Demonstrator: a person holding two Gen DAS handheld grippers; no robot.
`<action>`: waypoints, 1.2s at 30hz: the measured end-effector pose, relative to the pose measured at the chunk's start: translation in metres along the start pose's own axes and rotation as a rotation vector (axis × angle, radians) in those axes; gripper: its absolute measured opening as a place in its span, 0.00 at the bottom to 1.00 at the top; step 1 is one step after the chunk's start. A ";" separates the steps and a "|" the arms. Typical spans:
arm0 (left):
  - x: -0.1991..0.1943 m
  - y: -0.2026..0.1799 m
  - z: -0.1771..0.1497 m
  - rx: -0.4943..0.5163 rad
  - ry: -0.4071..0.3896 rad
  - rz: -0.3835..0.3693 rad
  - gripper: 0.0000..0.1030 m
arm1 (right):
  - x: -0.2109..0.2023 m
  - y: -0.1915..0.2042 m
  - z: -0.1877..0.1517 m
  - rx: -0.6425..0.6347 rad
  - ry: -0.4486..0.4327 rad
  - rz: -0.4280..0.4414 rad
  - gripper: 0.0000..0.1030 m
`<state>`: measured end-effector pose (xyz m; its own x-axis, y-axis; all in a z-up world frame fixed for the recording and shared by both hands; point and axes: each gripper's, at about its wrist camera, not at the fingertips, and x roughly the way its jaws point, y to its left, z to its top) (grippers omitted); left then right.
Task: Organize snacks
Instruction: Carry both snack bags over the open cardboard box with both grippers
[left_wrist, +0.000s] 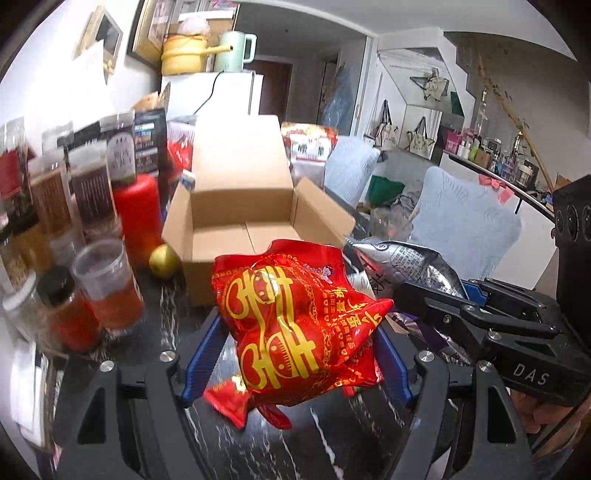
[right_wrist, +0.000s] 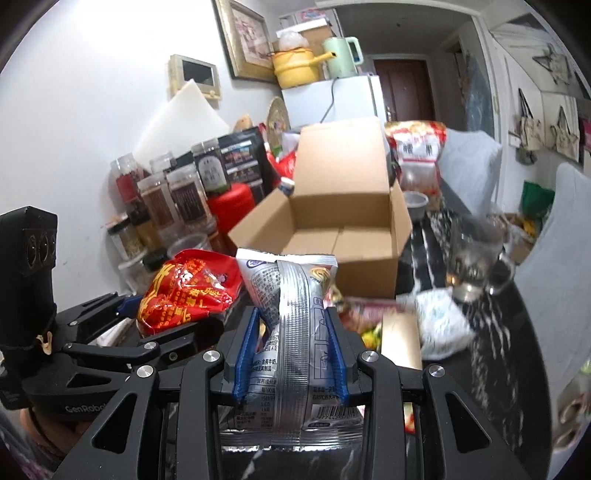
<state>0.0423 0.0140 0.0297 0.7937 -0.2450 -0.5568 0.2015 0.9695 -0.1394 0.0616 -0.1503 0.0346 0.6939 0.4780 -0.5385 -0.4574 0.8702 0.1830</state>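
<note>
My left gripper (left_wrist: 301, 332) is shut on a puffy red snack bag with gold lettering (left_wrist: 295, 321), held in the air in front of an open cardboard box (left_wrist: 243, 229). My right gripper (right_wrist: 291, 325) is shut on a silver snack packet (right_wrist: 291, 332), also lifted clear of the table. In the right wrist view the red bag (right_wrist: 184, 288) and the left gripper sit to the left of the silver packet. In the left wrist view the silver packet (left_wrist: 410, 262) and the right gripper (left_wrist: 443, 291) appear on the right. The box (right_wrist: 332, 225) looks empty inside.
Several jars and a red canister (left_wrist: 136, 218) crowd the table's left side beside a small yellow-green fruit (left_wrist: 164, 260). More snack packs (right_wrist: 402, 325) and a white bag (right_wrist: 439, 325) lie on the dark marble table (right_wrist: 491, 354), with a glass mug (right_wrist: 472, 258) to the right of the box.
</note>
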 end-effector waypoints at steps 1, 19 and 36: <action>0.001 0.000 0.005 0.002 -0.009 -0.002 0.73 | 0.000 0.000 0.004 -0.004 -0.006 -0.001 0.34; 0.070 0.027 0.095 0.051 -0.088 0.013 0.73 | 0.062 -0.032 0.102 -0.088 -0.092 -0.018 0.30; 0.205 0.086 0.116 0.018 0.076 0.082 0.73 | 0.212 -0.079 0.134 -0.086 0.049 0.005 0.25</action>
<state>0.2889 0.0474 -0.0015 0.7626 -0.1631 -0.6260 0.1481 0.9860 -0.0765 0.3195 -0.1017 0.0156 0.6640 0.4744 -0.5780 -0.5088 0.8531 0.1156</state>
